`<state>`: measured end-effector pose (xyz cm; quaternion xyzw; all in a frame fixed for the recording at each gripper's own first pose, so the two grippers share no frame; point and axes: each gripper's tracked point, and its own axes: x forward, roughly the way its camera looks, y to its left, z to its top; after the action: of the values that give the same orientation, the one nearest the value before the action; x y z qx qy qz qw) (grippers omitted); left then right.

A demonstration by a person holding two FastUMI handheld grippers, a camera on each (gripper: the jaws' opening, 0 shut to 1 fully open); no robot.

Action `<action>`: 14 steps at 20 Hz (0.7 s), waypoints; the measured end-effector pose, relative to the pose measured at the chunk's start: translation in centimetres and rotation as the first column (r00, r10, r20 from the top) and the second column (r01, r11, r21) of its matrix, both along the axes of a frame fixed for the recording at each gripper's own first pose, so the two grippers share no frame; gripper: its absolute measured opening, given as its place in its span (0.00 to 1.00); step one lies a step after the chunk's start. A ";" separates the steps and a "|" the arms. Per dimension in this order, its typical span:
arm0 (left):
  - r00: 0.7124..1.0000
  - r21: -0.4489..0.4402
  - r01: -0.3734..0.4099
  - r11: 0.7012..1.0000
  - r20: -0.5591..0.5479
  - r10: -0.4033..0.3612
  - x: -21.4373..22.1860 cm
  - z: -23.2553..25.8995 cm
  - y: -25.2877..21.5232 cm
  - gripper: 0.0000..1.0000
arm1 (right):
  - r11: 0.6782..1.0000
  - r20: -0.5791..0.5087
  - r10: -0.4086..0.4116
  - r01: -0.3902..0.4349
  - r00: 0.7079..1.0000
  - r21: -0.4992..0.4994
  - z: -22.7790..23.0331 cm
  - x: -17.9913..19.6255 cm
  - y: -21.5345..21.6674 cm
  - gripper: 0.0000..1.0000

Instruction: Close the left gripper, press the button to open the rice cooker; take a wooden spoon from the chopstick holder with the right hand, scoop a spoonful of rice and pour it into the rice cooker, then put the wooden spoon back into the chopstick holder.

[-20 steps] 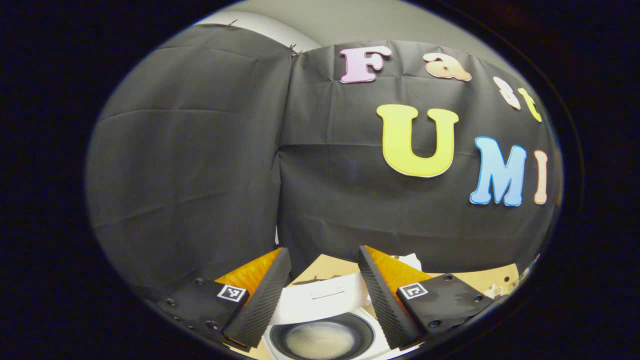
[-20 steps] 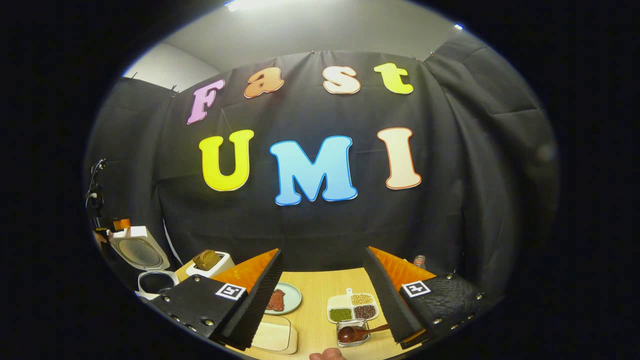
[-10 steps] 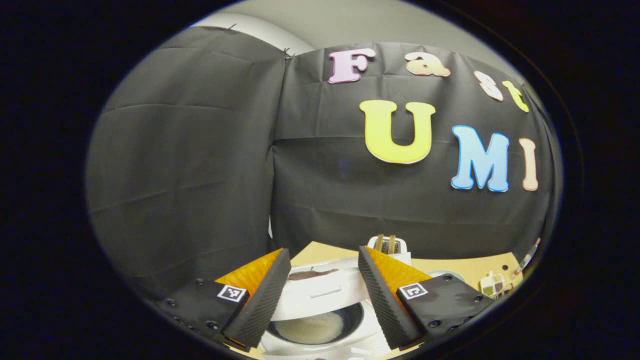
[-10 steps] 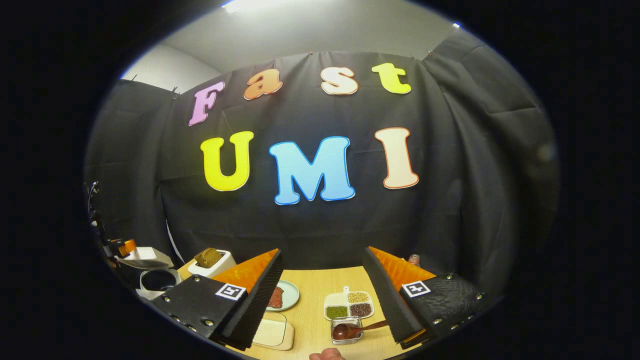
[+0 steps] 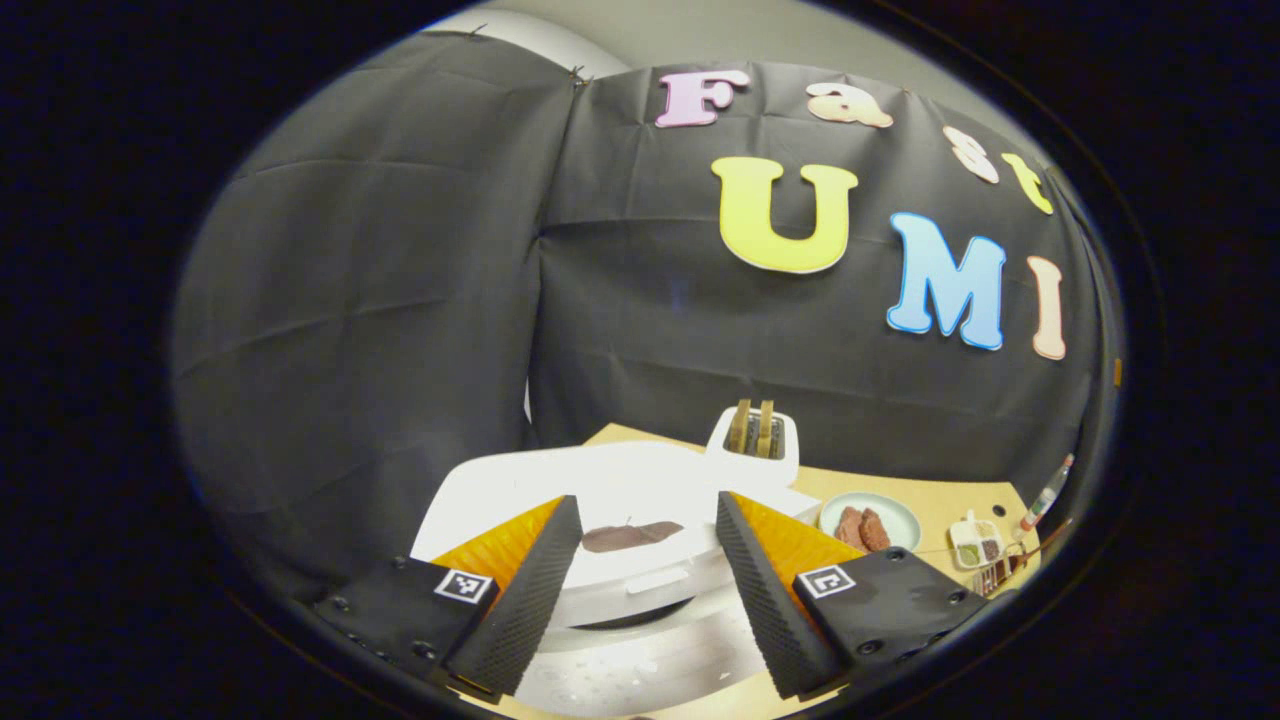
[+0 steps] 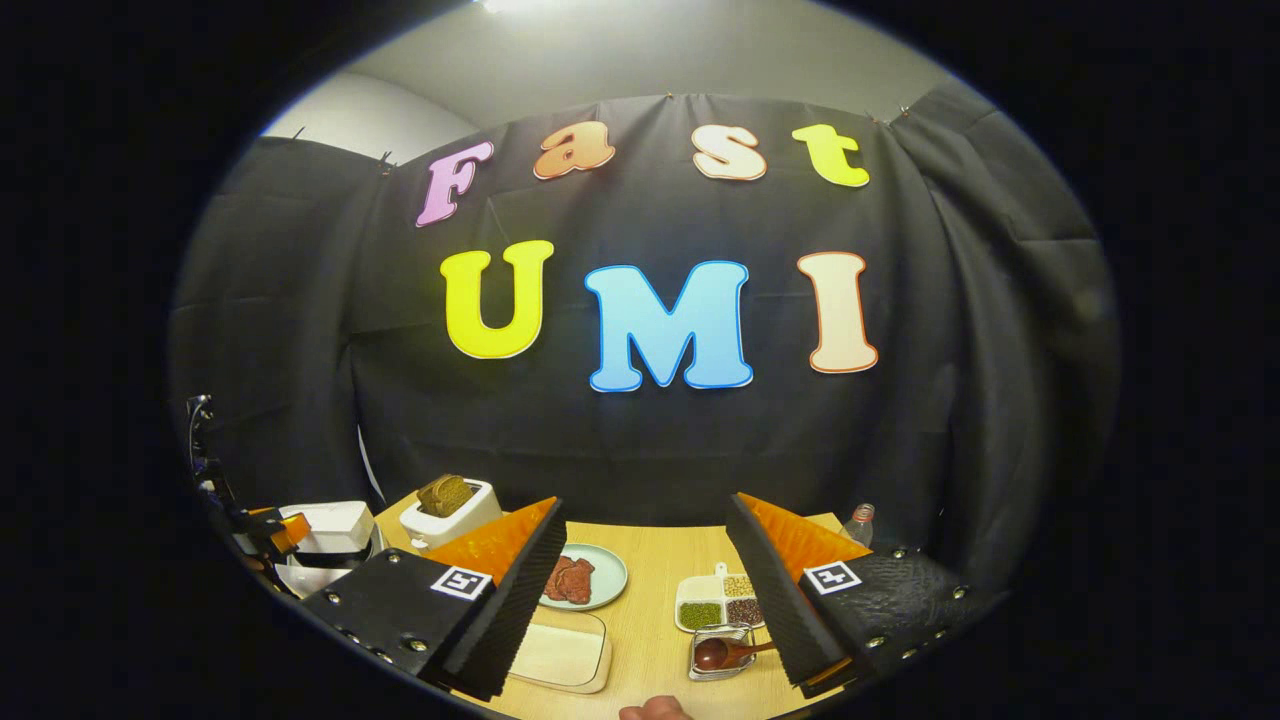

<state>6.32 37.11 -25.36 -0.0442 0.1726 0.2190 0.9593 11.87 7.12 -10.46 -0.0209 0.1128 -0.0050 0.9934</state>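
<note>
Spoon (image 6: 722, 653) sits back in its holder (image 6: 717, 651); both my tongs (image 5: 640, 590) (image 6: 640, 590) gape empty; cooker (image 5: 620, 560) lid lowered.

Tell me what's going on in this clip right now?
A person holds two grippers over a wooden table. The left gripper hangs open just above the white rice cooker, whose lid is nearly down. The right gripper is open and holds nothing; the wooden spoon lies in its metal holder by a divided dish of grains.
</note>
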 end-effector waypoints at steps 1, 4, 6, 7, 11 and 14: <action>1.000 -0.018 -0.003 1.000 -0.006 0.003 -0.1 -0.8 0.2 0.92 | 1.000 0.000 0.000 0.000 1.000 -0.006 0.0 0.0 0.4 0.98; 0.998 -0.046 -0.013 0.999 -0.055 0.011 -0.4 -3.2 0.8 0.95 | 1.000 -0.007 -0.008 0.008 1.000 -0.023 -0.1 -0.4 1.2 0.98; 0.997 -0.074 0.003 0.997 -0.077 -0.009 -0.6 -4.6 0.4 0.95 | 0.999 -0.009 -0.024 0.024 1.000 -0.026 -0.2 -0.8 1.5 0.98; 0.996 -0.058 0.017 0.998 -0.087 -0.022 -0.7 -5.0 0.4 0.99 | 0.999 -0.013 -0.033 0.032 0.999 -0.030 -0.4 -1.0 1.7 0.98; 0.989 -0.057 0.070 0.996 -0.125 -0.077 -0.1 -5.2 -0.2 0.99 | 0.997 -0.041 -0.054 0.051 0.998 -0.063 -1.4 -2.0 2.6 0.98; 0.993 -0.081 0.098 0.992 -0.053 -0.103 0.7 -4.1 -0.4 0.99 | 0.997 -0.021 -0.062 0.060 0.998 -0.056 -1.0 -2.9 3.1 0.98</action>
<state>7.03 36.72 -29.41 -0.0667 0.2102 0.1647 0.9614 8.97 10.21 -11.49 -0.0450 0.1245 -0.0383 0.9905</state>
